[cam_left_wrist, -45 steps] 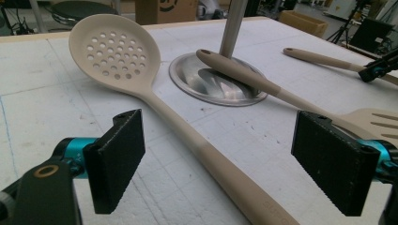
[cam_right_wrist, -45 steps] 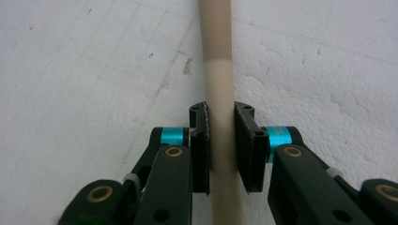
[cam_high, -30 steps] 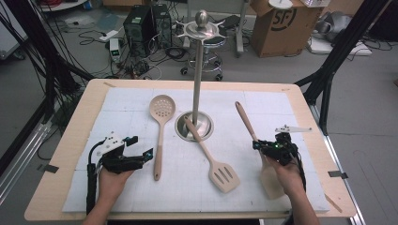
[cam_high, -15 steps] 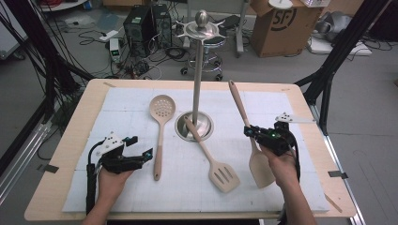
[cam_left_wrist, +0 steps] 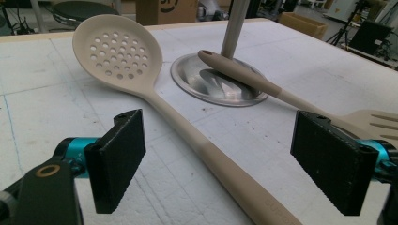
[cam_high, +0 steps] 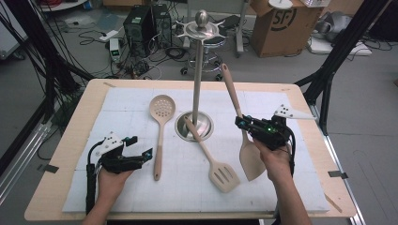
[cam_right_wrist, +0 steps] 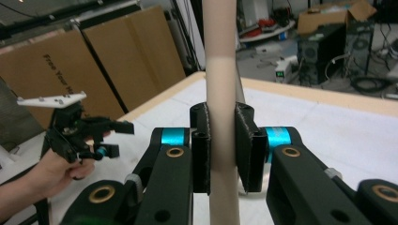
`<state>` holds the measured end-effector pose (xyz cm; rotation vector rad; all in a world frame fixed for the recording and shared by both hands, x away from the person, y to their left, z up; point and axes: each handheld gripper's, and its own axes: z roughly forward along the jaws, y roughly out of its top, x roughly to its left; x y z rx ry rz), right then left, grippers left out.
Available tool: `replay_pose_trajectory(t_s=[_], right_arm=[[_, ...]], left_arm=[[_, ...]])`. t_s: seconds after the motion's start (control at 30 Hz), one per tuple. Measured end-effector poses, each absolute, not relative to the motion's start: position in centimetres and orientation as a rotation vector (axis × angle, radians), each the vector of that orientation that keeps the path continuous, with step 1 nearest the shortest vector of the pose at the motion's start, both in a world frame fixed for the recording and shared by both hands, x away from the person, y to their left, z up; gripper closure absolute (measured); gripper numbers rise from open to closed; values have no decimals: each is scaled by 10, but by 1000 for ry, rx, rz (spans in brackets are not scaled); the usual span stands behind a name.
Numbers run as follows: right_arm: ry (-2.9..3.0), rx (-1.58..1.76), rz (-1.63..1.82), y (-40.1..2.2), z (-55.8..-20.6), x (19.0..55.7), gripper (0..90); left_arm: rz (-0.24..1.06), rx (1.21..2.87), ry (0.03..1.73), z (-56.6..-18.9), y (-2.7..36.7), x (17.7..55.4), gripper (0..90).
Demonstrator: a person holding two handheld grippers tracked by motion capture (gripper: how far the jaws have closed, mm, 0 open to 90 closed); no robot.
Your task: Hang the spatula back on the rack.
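held utensil: solid beige spatula [cam_high: 250, 157], matte, silicone-looking, flat rounded blade low, long round handle rising up and away toward the stand top; lifted off the mat, tilted.
right gripper [cam_high: 244, 125]: black body, teal collars, brass-coloured pivots; clamped on the spatula handle, dark ribbed pads [cam_right_wrist: 201, 140] pressing both sides in the right gripper view.
left gripper [cam_high: 146, 154]: same build, grey three-cornered plate on top; jaws standing wide apart, nothing between the pads; low over the mat at front left, just beside the skimmer handle.
skimmer [cam_high: 160, 124]: beige, round perforated bowl, straight tapering handle, lying flat on the mat left of the stand base; faint embossed lettering near handle end, not readable.
slotted turner [cam_high: 211, 157]: beige, slotted flat head, handle tip resting on the stand base, head toward the front edge.
stand [cam_high: 197, 79]: polished metal pole, round dished base, ball finial with spoked hooks at top, centre of the mat.
mat [cam_high: 141, 192]: white, foam-like, scuffed, faint grid lines.
table [cam_high: 51, 187]: pale wood, rounded corners.
writing: "sf" in a circle on cardboard box [cam_high: 281, 23] behind the table; "free your ha..." partly readable on brown cartons [cam_right_wrist: 56, 65] in the right gripper view.
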<state>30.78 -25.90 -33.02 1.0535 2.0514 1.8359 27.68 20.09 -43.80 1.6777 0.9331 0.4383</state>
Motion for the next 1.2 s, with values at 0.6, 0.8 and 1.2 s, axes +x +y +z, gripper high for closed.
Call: replay_pose_trajectory(t_s=[0.6,0.8,1.2], right_arm=[[1932,980,2021,-254,-315,316,784],[1915,945,2081,-253,-309,319,783],[1913,910,2111,-248,-290,327,783]], left_arm=[[442,1674,931,-437,201,276,188],[431,1676,933,-438,201,276,188],[438,1677,930,-437,201,276,189]])
